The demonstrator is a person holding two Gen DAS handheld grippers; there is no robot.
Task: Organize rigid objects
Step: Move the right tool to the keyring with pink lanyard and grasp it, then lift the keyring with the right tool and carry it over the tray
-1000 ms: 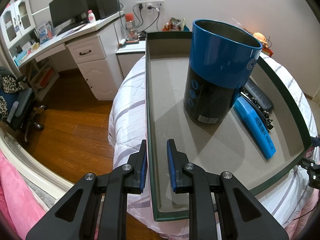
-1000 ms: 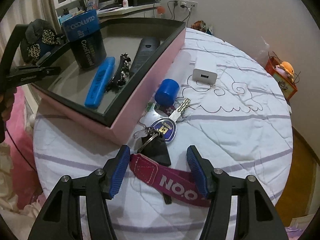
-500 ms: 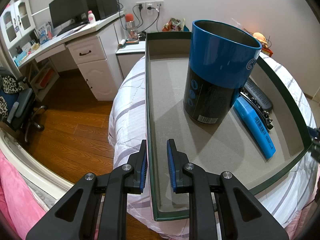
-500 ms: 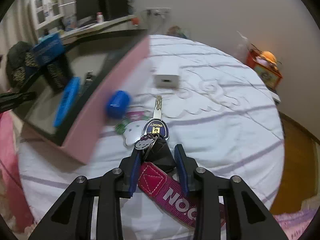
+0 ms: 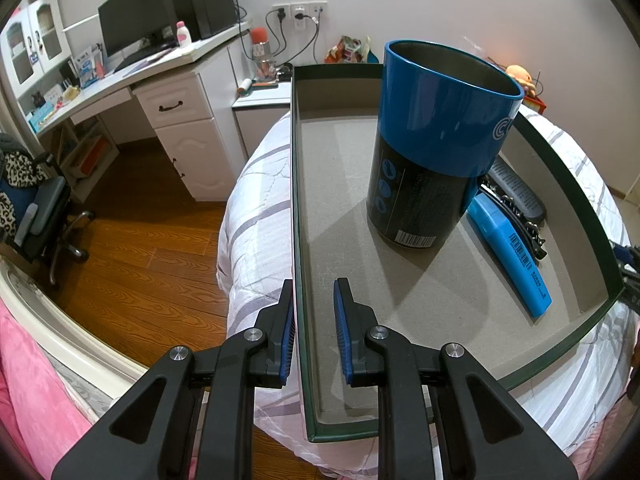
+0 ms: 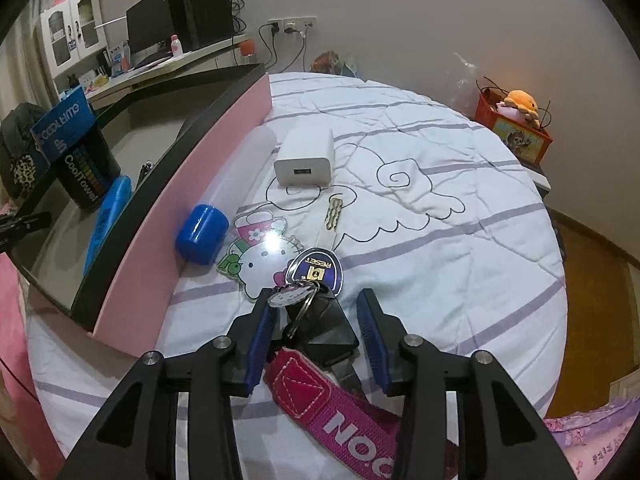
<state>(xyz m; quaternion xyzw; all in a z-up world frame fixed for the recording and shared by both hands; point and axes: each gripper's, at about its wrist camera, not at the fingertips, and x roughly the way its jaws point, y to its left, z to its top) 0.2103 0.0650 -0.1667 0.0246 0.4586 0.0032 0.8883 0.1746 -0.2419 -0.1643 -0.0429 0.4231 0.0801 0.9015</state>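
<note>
My left gripper (image 5: 313,284) is shut on the near side wall of the green-rimmed, pink-sided box (image 5: 298,200) that rests on the bed. Inside stand a blue-and-black can (image 5: 436,140), a blue bar (image 5: 512,256), a black hair clip (image 5: 516,220) and a dark remote (image 5: 516,188). My right gripper (image 6: 314,294) is over the key bunch (image 6: 320,320). Its jaws are opening slightly, with the black fob and the magenta strap end between the pads. The key (image 6: 334,216) and the cat card (image 6: 256,256) still lie on the sheet.
A blue-capped clear tube (image 6: 202,232) lies against the box's pink wall (image 6: 192,208), with a white charger (image 6: 306,160) beyond it. A red toy box (image 6: 516,136) sits past the bed. A desk (image 5: 172,108), an office chair (image 5: 40,216) and wood floor lie left of the bed.
The right jaws went from wide apart to close around the key fob, and that hand shifted and rolled over the bed. The left gripper and box have not moved.
</note>
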